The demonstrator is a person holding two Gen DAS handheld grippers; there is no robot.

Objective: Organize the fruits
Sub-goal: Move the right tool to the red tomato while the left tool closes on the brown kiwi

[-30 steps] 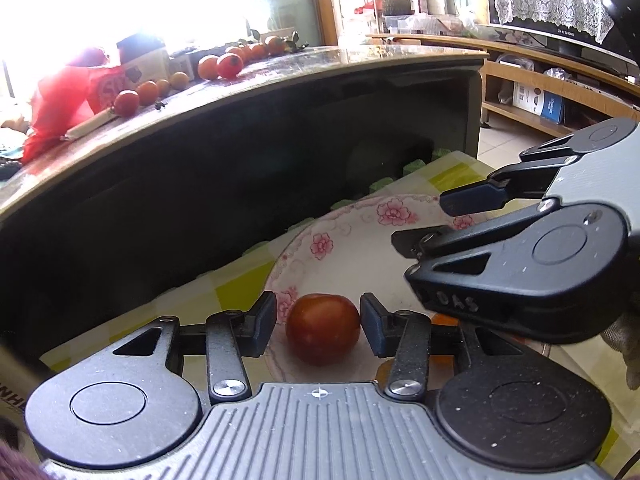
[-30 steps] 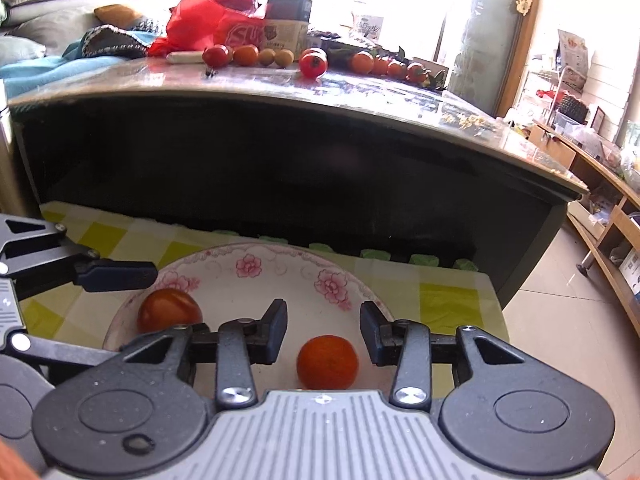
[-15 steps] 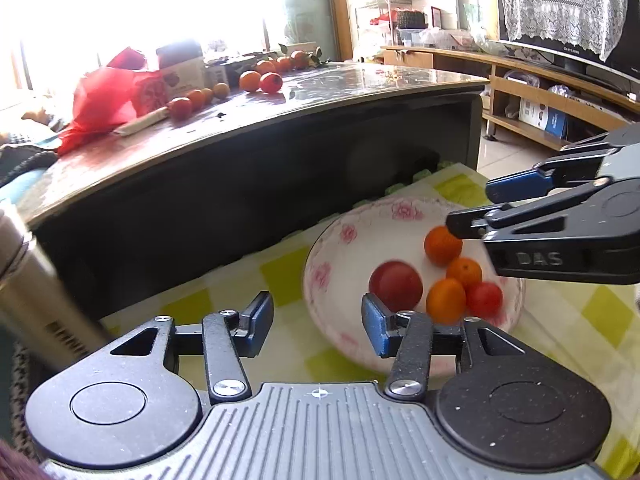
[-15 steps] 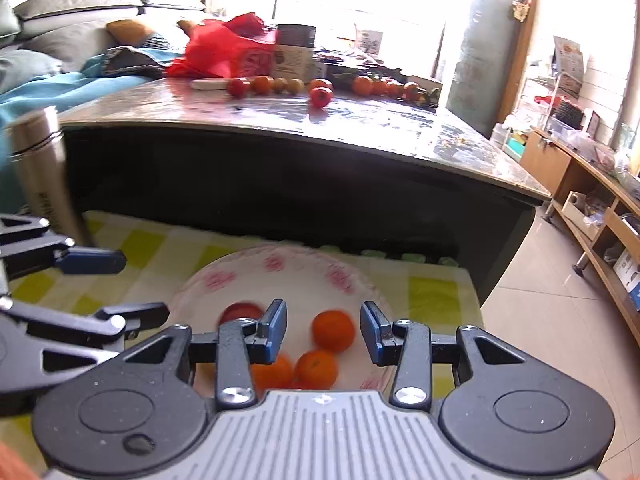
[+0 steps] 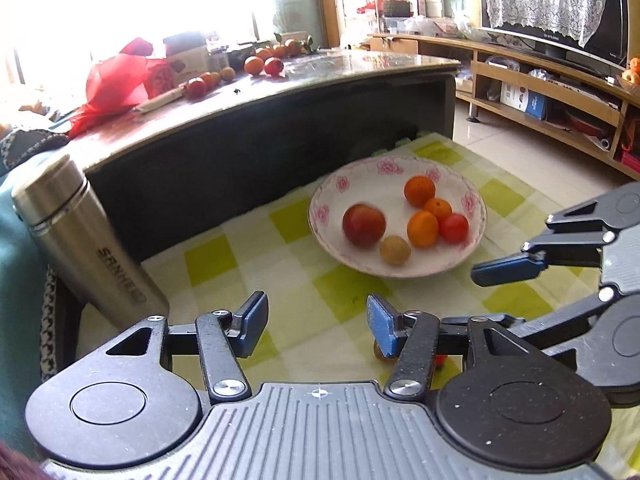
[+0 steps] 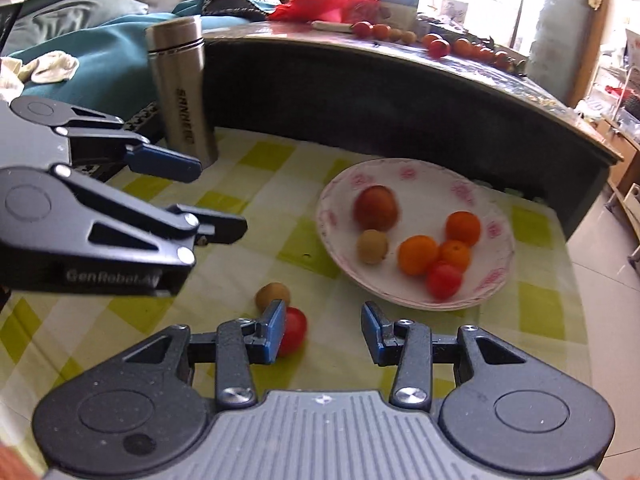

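A white plate with a pink floral rim (image 5: 474, 200) (image 6: 500, 280) sits on the yellow-checked cloth. It holds a large red fruit (image 5: 364, 225) (image 6: 376, 208), three oranges, among them one orange (image 5: 422, 229) (image 6: 418, 255), a small red tomato (image 5: 454, 229) (image 6: 443, 279) and a small brown fruit (image 5: 395, 251) (image 6: 372, 246). A second brown fruit (image 6: 272, 294) and a red tomato (image 6: 294, 334) lie loose on the cloth, just left of my right gripper (image 6: 323, 326). That gripper is open and empty, short of the plate. My left gripper (image 5: 316, 322) (image 6: 208, 200) is open and empty over bare cloth.
A steel flask (image 5: 88, 248) (image 6: 184, 88) stands at the cloth's left edge. Behind the plate rises a dark coffee table (image 5: 280, 120) carrying more fruit (image 5: 264, 65) and a red bag (image 5: 120, 80). A sofa lies left, a TV shelf right.
Both grippers have drawn back from the plate and up. The red fruit and an orange that sat between their fingers now lie in the plate. The flask and two loose fruits came into view.
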